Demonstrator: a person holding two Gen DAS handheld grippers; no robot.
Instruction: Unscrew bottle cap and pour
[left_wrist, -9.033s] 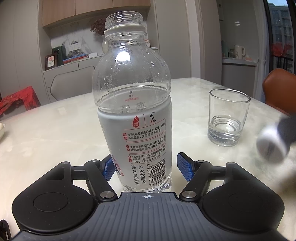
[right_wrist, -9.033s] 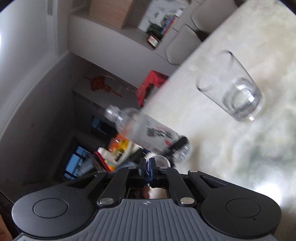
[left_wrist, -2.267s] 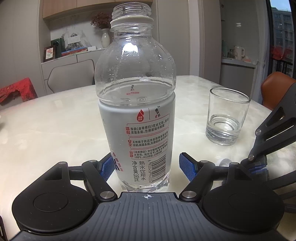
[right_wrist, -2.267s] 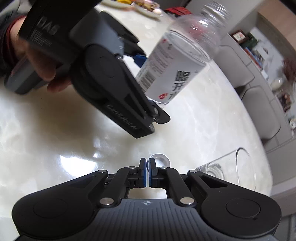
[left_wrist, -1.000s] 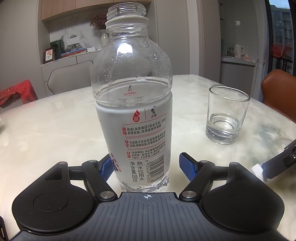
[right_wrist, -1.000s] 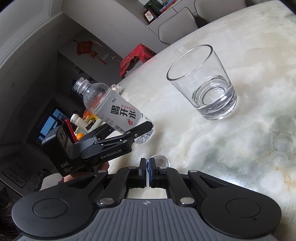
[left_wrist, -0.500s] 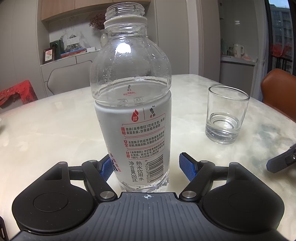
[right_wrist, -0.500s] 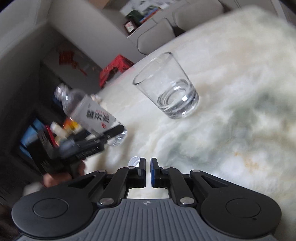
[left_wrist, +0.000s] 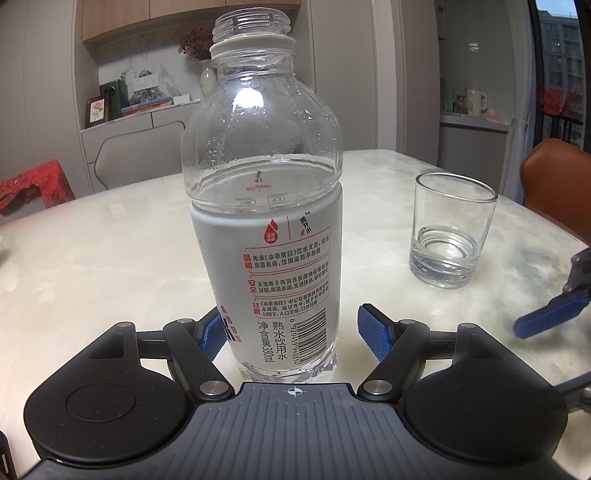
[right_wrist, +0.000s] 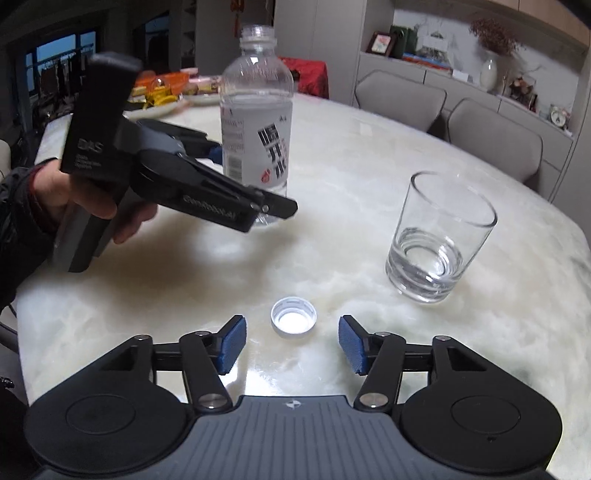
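A pale marble-patterned table (right_wrist: 369, 192) fills both views, with grey chairs (right_wrist: 495, 136) and a shelf of books and framed pictures along the far wall. The uncapped bottle (left_wrist: 264, 206) stands upright between the spread fingers of the left gripper (left_wrist: 293, 334); its right pad is clear of the label. The white cap (right_wrist: 293, 316) lies open side up on the table, just ahead of the right gripper (right_wrist: 291, 345), whose fingers are wide apart. The glass (right_wrist: 439, 238) stands to the right.

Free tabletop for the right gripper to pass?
Bare marble lies between the white cap and clear glass tumbler, also beyond both. Crowded leftward: the left gripper flanks the clear labelled water bottle.
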